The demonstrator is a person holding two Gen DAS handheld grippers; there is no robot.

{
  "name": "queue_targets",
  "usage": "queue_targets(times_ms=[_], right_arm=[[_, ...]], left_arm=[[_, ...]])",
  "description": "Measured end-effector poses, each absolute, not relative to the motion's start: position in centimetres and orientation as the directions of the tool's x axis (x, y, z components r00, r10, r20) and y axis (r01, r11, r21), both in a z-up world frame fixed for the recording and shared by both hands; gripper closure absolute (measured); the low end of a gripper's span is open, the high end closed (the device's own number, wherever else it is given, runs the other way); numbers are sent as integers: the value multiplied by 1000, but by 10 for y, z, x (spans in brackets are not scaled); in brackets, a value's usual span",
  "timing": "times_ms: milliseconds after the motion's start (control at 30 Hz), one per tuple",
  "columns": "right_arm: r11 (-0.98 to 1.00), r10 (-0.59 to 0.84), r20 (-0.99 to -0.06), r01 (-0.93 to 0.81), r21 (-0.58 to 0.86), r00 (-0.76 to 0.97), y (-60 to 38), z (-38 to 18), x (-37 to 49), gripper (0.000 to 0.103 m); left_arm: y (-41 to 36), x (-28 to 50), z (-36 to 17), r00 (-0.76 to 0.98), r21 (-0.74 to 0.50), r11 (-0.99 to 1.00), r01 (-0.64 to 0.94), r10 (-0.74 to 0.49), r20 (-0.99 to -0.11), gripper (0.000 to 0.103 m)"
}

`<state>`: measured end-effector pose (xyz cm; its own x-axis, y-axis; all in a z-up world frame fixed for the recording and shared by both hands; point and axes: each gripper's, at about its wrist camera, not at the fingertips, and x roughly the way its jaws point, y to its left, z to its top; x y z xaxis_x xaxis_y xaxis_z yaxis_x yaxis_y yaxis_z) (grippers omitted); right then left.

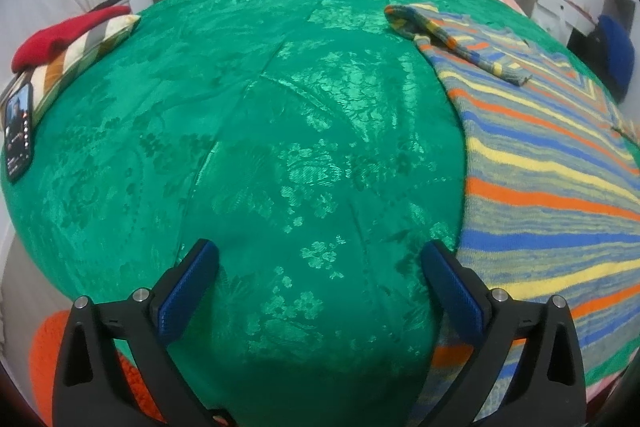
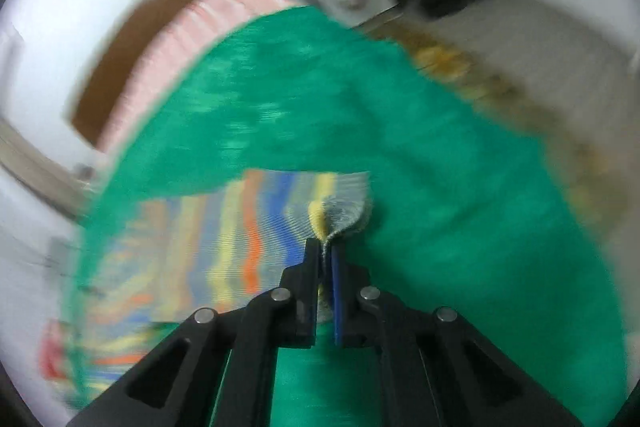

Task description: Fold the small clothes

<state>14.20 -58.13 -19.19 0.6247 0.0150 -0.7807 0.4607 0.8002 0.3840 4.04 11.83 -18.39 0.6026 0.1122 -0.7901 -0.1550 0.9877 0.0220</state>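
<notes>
Right gripper [image 2: 326,247] is clamped on a pinched edge of the striped multicolour knit sweater [image 2: 256,223], which lies on the green floral bedspread [image 1: 280,147]; left gripper [image 1: 320,255] is wide, holding nothing, over bare spread beside it. Looks like the first fold starting. Next: carry that edge across the body, left pinning or grabbing the matching edge.

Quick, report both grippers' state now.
Left gripper: open, holding nothing, over the green bedspread.
Right gripper: shut on the striped knit garment.
</notes>
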Motion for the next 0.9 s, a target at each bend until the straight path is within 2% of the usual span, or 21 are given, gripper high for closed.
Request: queue_targets(times_ms=[133, 167, 233, 267, 300, 333, 467, 567, 633, 800, 867, 900], right_arm=[[818, -14, -826, 482, 314, 563, -577, -204, 150, 98], [830, -21, -832, 474, 295, 554, -572, -205, 152, 95], [829, -40, -837, 485, 277, 546, -571, -204, 153, 84], [822, -39, -836, 494, 285, 547, -573, -202, 156, 62], [807, -27, -829, 502, 312, 559, -576, -199, 151, 35], [795, -26, -810, 503, 338, 586, -577, -193, 139, 30], [828, -83, -760, 469, 308, 644, -561, -164, 107, 29], [849, -24, -723, 396, 349, 690, -535, -152, 77, 29], [847, 30, -702, 354, 395, 712, -516, -152, 61, 29], [859, 140, -649, 234, 455, 748, -455, -151, 26, 29], [879, 148, -639, 195, 434, 755, -432, -155, 14, 29], [893, 142, -638, 180, 413, 757, -421, -157, 8, 29]], left_arm=[[117, 41, -184, 606, 38, 988, -148, 121, -787, 0], [117, 41, -183, 601, 38, 988, -147, 120, -790, 0], [116, 42, -177, 583, 56, 988, -143, 130, -802, 1], [114, 43, -170, 581, 78, 988, -133, 141, -802, 2], [112, 43, -162, 590, 92, 988, -120, 146, -794, 2], [108, 45, -149, 615, 104, 990, -93, 139, -776, 2], [77, 75, -90, 720, 123, 988, 90, 21, -694, 2], [29, 124, -72, 692, 154, 941, 301, -105, -714, 2], [-6, 158, -82, 641, 180, 887, 425, -155, -751, 2], [-52, 232, -149, 507, 229, 826, 515, -79, -858, 12], [-48, 246, -163, 465, 169, 846, 505, -102, -879, 30], [-38, 253, -162, 445, 89, 874, 478, -154, -882, 56]])
